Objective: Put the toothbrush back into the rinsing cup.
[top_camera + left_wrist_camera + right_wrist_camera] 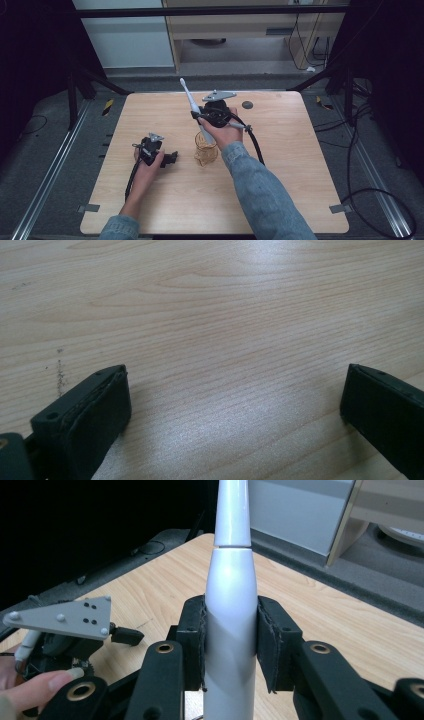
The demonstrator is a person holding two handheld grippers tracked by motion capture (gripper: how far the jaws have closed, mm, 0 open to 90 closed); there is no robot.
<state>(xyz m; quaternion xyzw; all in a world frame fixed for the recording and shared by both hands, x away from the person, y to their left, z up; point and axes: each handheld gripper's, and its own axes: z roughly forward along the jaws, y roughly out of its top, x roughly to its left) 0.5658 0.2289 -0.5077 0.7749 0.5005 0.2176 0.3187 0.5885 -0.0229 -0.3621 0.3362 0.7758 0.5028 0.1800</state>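
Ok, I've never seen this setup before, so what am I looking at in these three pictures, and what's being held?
A person sits at a wooden table with a hand-held two-jaw gripper in each hand. The high view looks down from above. The other two come from cameras riding on the grippers, looking along their black jaws. The right gripper is clamped on the white handle of an electric toothbrush, held upright just above an amber wire cup on the table. The left gripper rests low over bare wood, jaws wide open, holding nothing. A small dark disc lies near the far edge.
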